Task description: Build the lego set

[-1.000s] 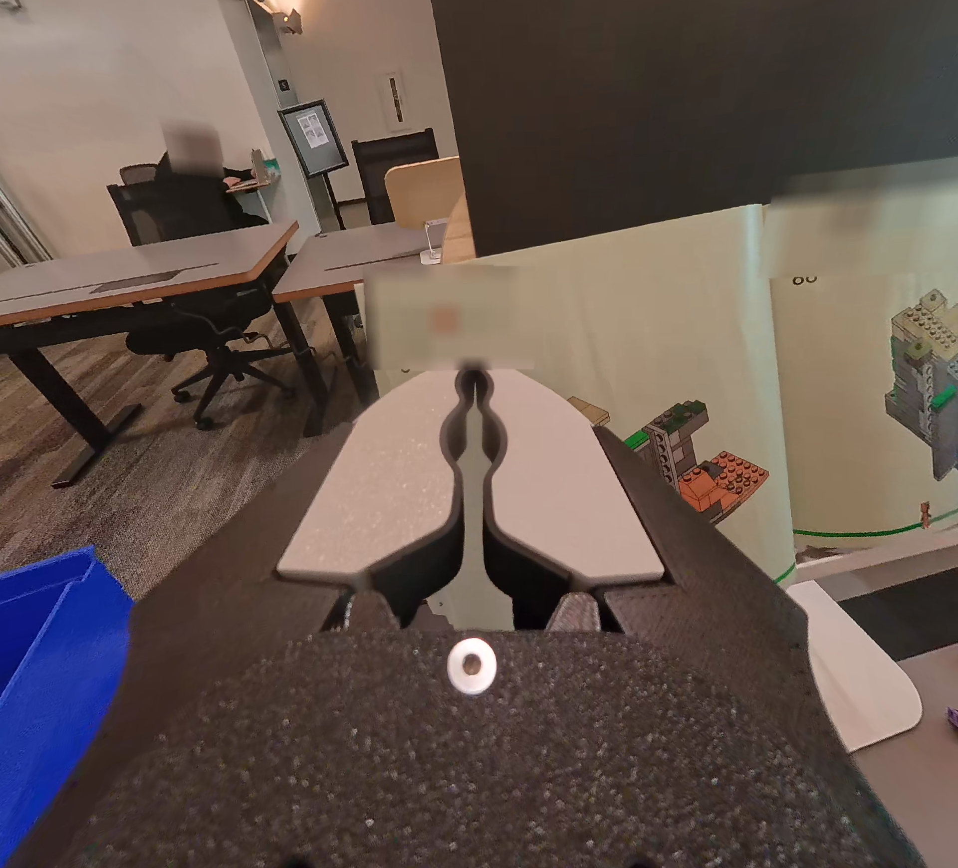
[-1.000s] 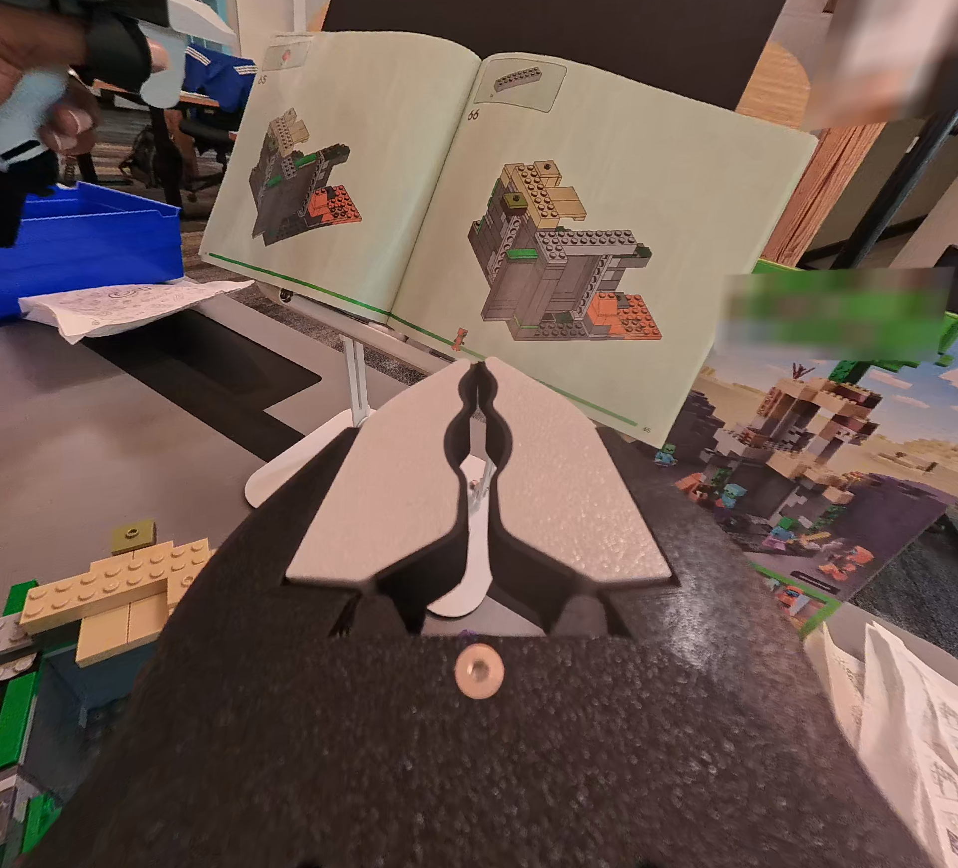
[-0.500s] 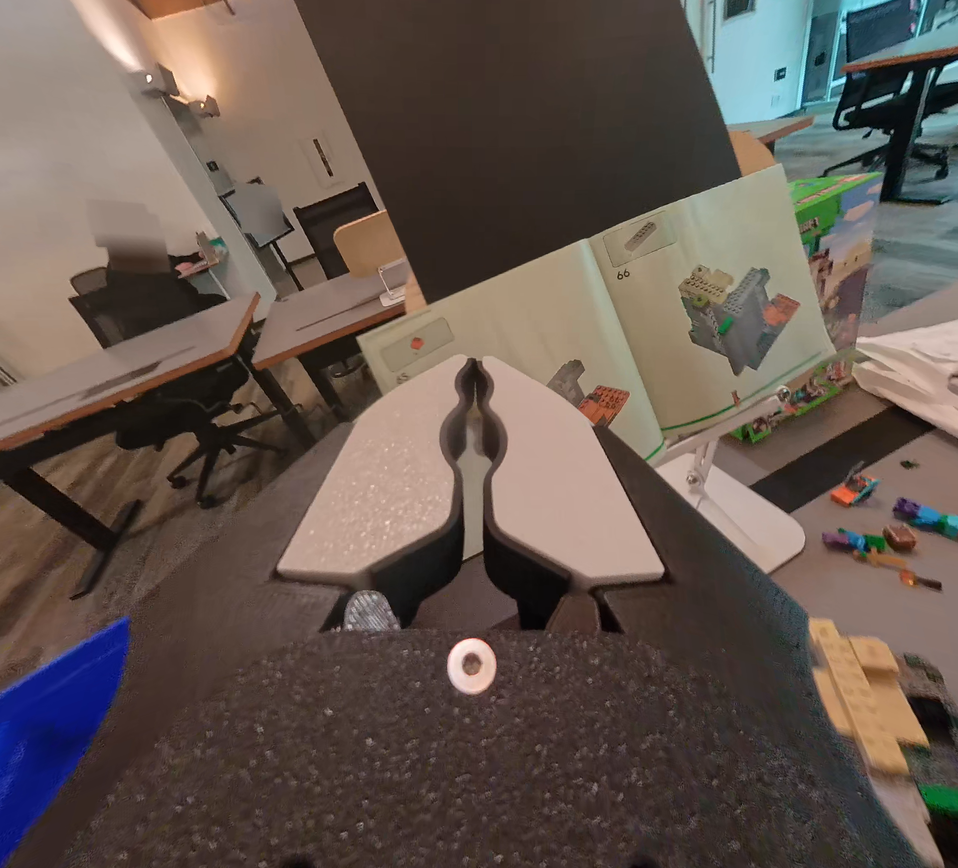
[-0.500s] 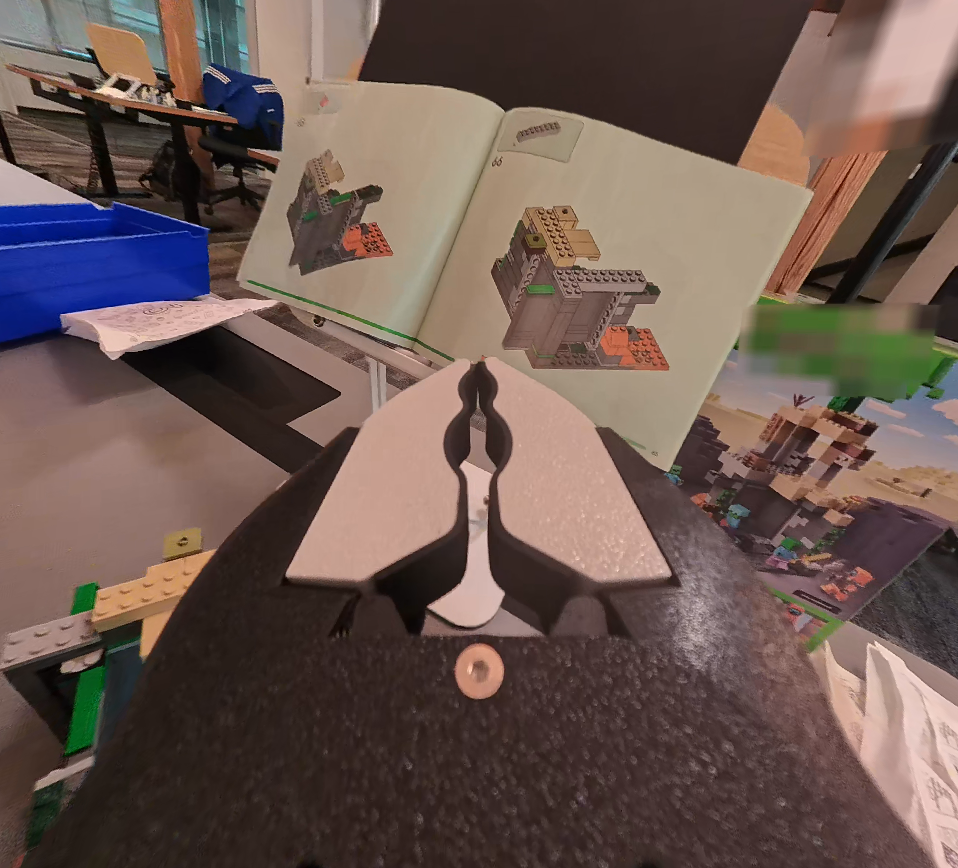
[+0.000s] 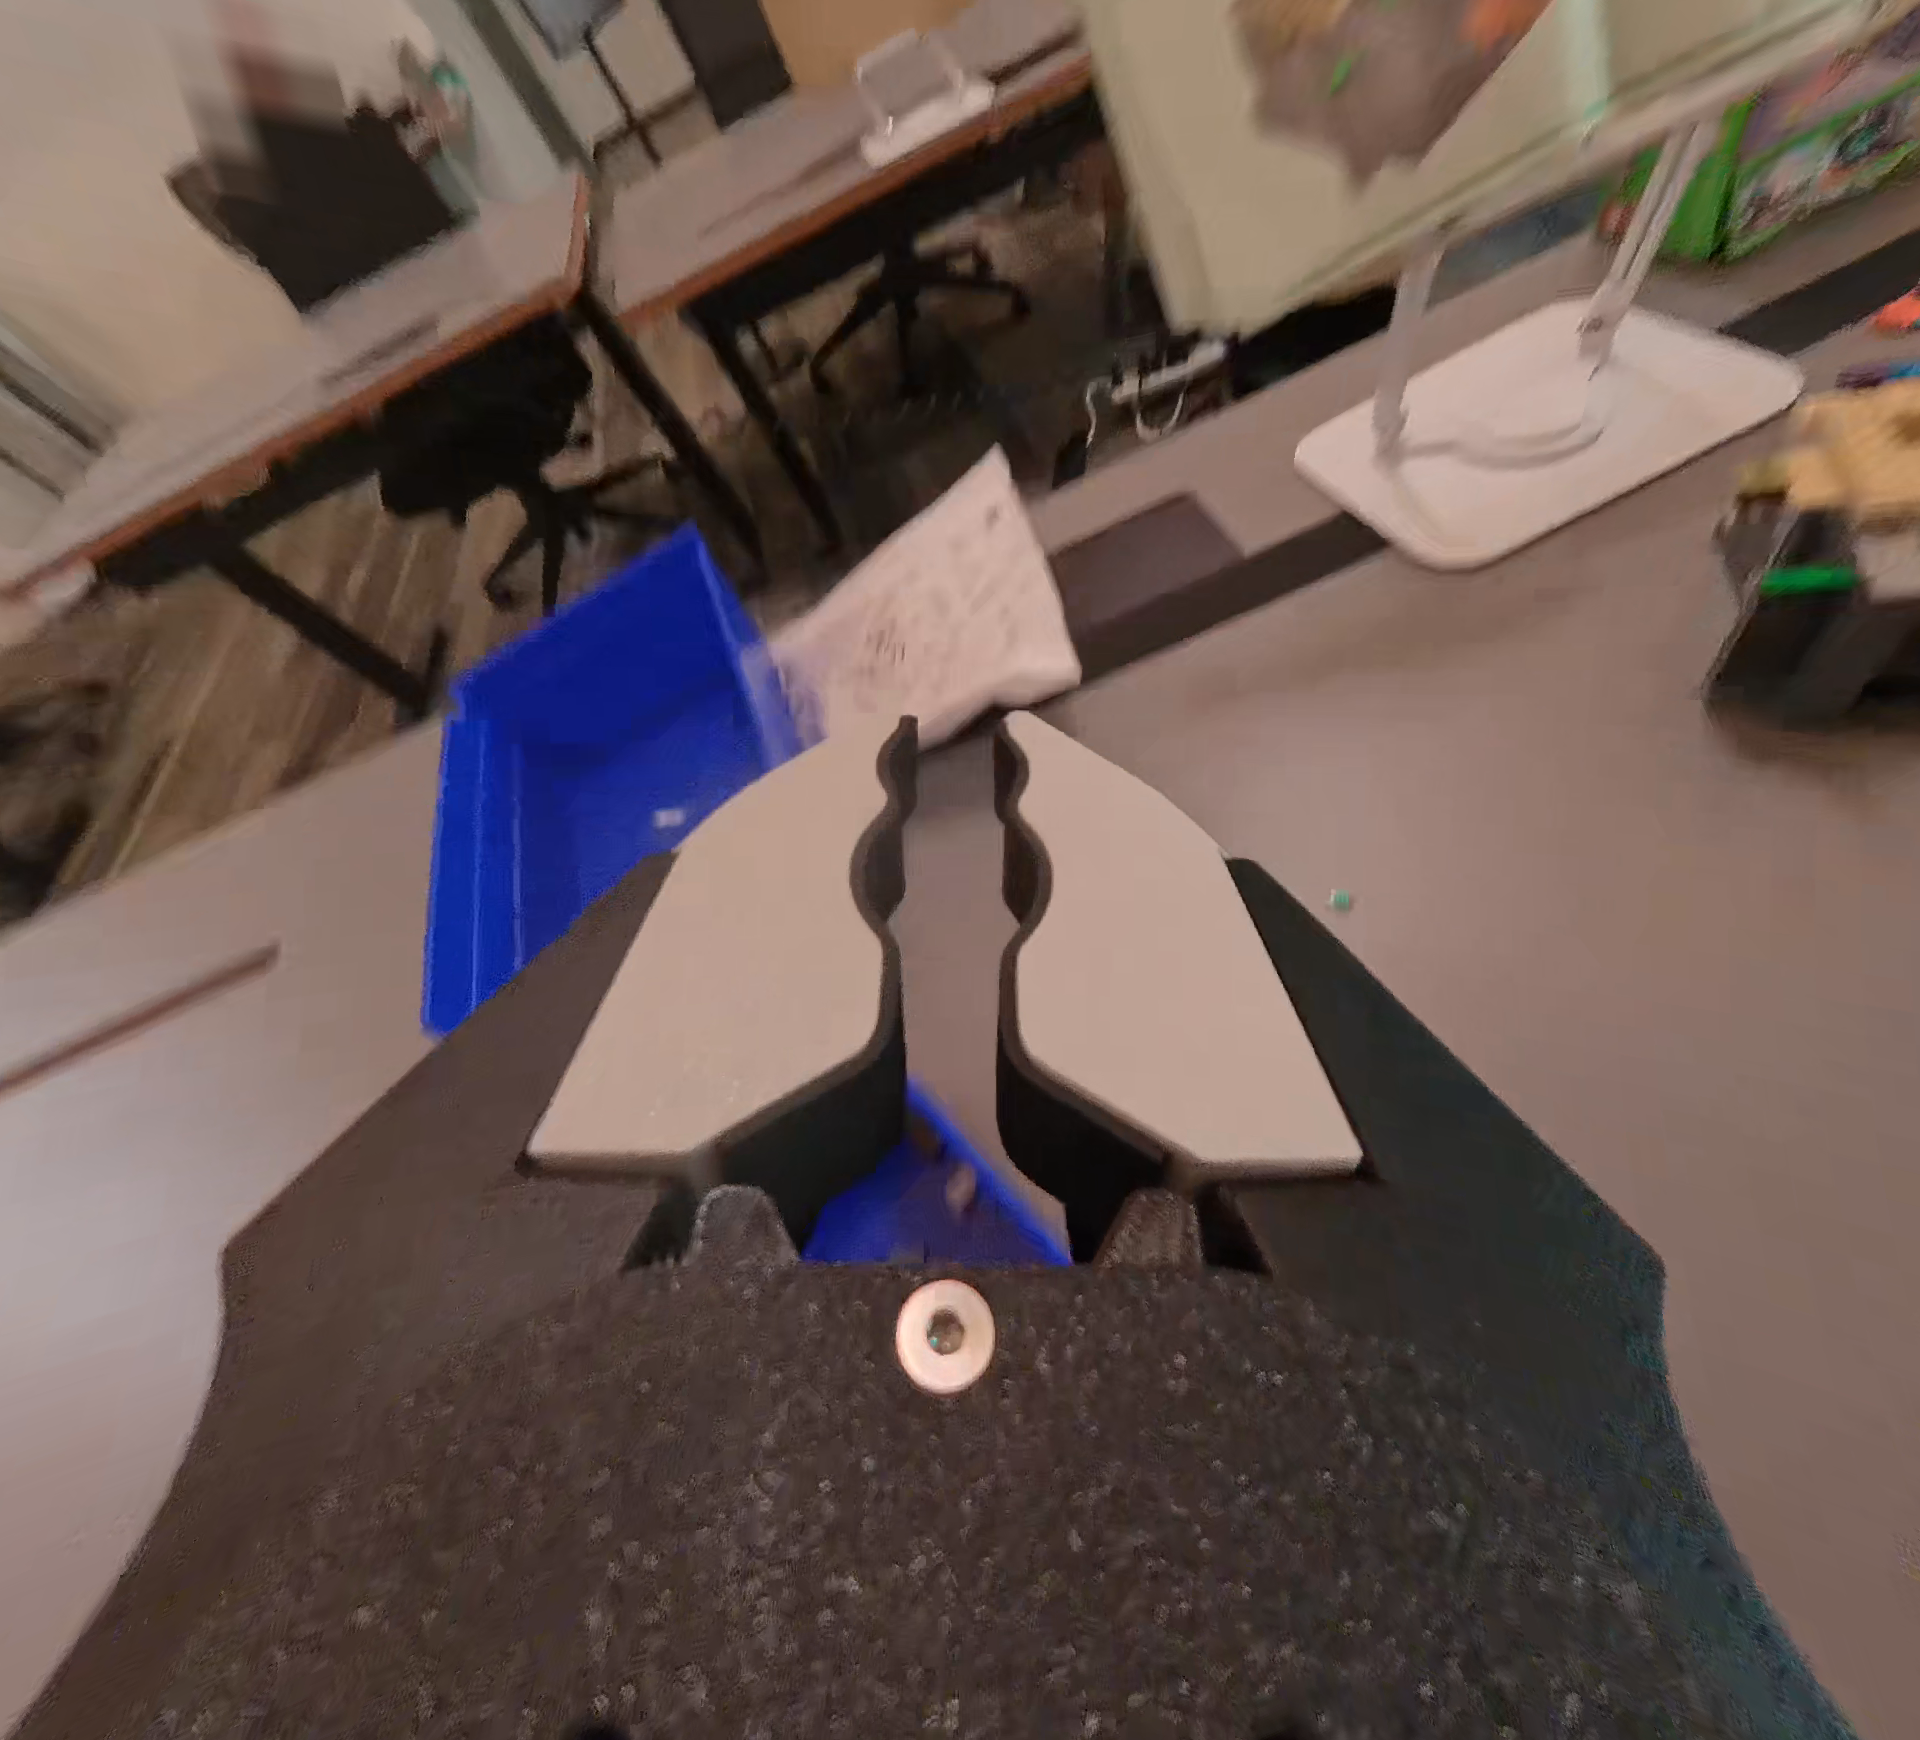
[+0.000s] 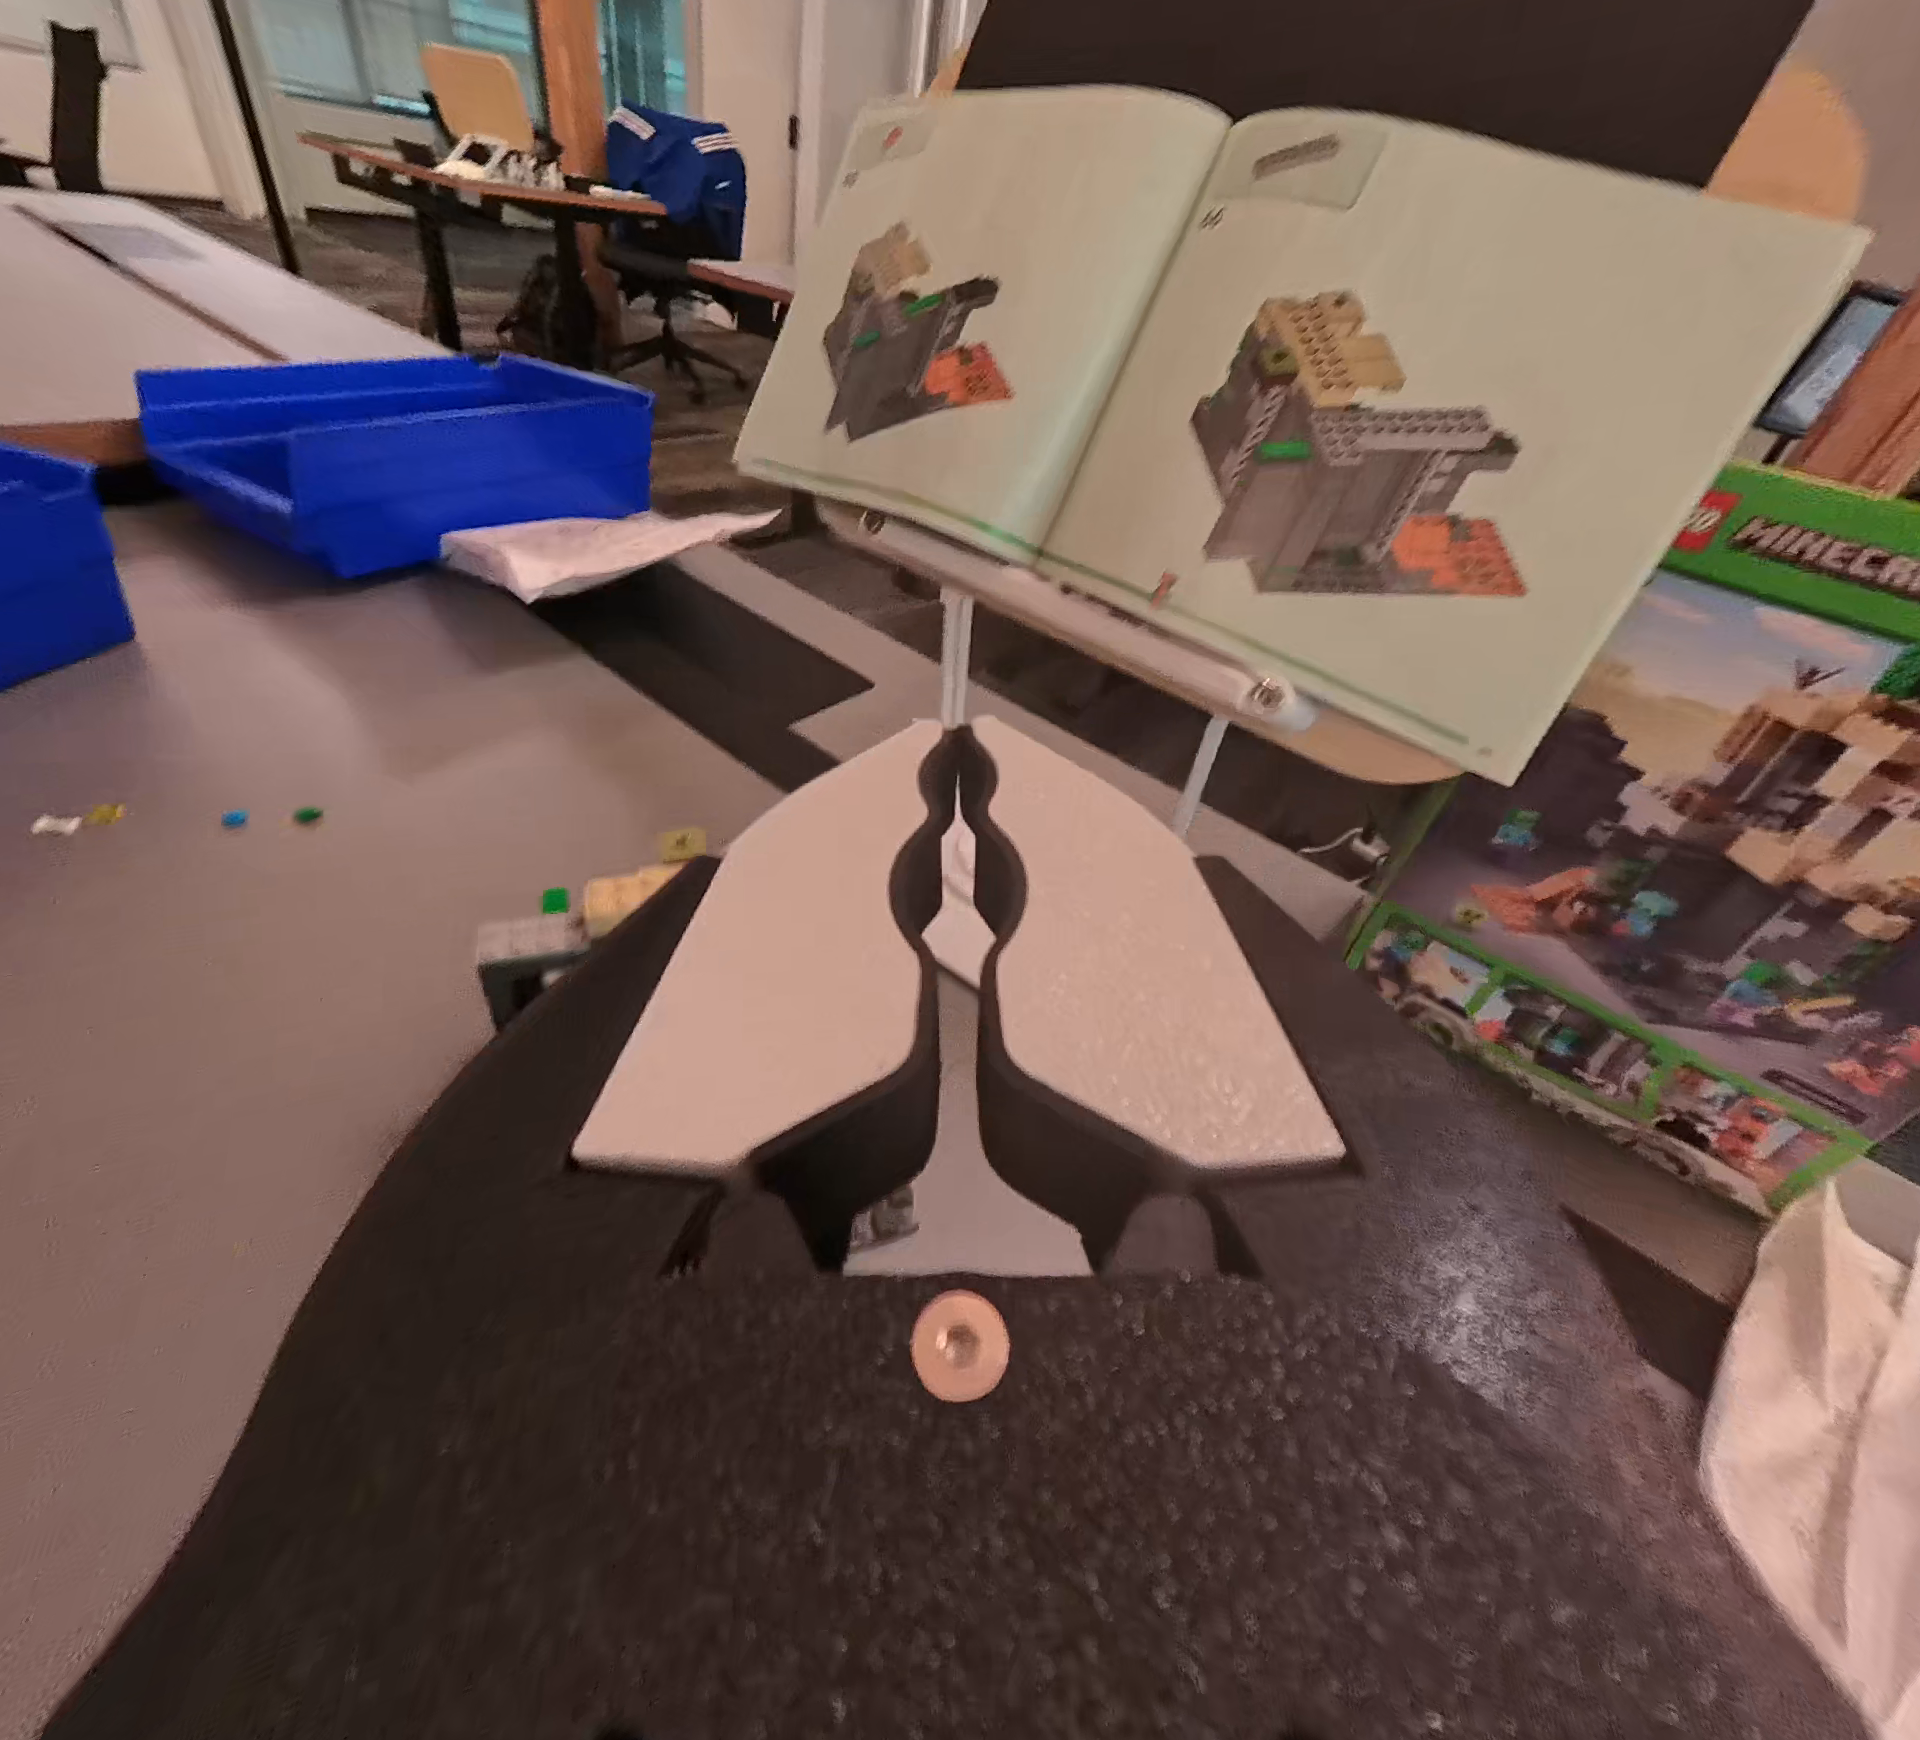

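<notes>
The left gripper (image 5: 954, 740), fingers slightly spread and empty, hovers over the blue bin (image 5: 582, 786). Judged step: fetching a brick. The right gripper (image 6: 958, 734), pressed together and empty, faces the instruction booklet (image 6: 1299, 402). The partial build (image 5: 1829, 578) sits well right of the bin.

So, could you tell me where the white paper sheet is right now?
In the right wrist view, the white paper sheet lies at left on the grey table, tucked against the blue tray, left of the instruction booklet.
</notes>
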A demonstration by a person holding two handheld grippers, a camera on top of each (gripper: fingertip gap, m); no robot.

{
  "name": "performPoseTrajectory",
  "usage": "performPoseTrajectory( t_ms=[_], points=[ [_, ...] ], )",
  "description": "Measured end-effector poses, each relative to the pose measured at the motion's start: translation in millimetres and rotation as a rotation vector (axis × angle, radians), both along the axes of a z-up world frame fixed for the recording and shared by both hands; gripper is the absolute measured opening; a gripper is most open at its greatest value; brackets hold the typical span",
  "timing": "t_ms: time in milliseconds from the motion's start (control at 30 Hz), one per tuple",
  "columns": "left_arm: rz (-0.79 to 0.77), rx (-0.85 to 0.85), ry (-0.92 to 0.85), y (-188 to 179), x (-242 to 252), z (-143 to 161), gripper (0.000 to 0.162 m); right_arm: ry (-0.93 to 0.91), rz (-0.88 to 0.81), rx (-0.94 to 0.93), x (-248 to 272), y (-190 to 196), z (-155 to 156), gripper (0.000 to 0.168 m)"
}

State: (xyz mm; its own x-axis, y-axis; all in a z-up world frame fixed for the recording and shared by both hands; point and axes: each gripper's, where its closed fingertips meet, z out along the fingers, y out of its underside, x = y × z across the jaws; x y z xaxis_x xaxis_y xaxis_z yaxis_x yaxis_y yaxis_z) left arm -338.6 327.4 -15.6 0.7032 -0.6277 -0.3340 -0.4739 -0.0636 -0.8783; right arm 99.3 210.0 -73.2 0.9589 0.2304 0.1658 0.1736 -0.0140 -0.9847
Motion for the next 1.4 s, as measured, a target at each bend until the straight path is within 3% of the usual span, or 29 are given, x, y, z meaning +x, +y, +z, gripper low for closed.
performPoseTrajectory(
  t_ms=[200, 333, 667, 1000, 1267, 1400],
  points=[
    [0.083, -0.324, 0.16, -17, -96, -97, 0.017, -0.116, 0.07, -0.059, -19, -23, -53, 0.0],
    [0.113, -0.442, 0.221, -27, -131, -137, 0.019, -0.187, 0.092, -0.075, -29, -31, -77, 0.0],
    [0.168, -0.559, 0.293, -28, -167, -190, 0.024, -0.071, 0.092, -0.131, -31, -28, -102, 0.0],
    [0.065, -0.745, 0.442, -45, -179, -235, 0.031, 0.008, 0.096, -0.182, -22, -26, -116, 0.0],
    [-0.104, -0.679, 0.47, -53, -143, -237, 0.034, 0.105, 0.17, -0.196, -34, -22, -117, 0.067],
    [-0.174, -0.61, 0.504, -62, -132, -231, 0.033, 0.157, 0.164, -0.204, -32, -26, -114, 0.078]
  ],
)
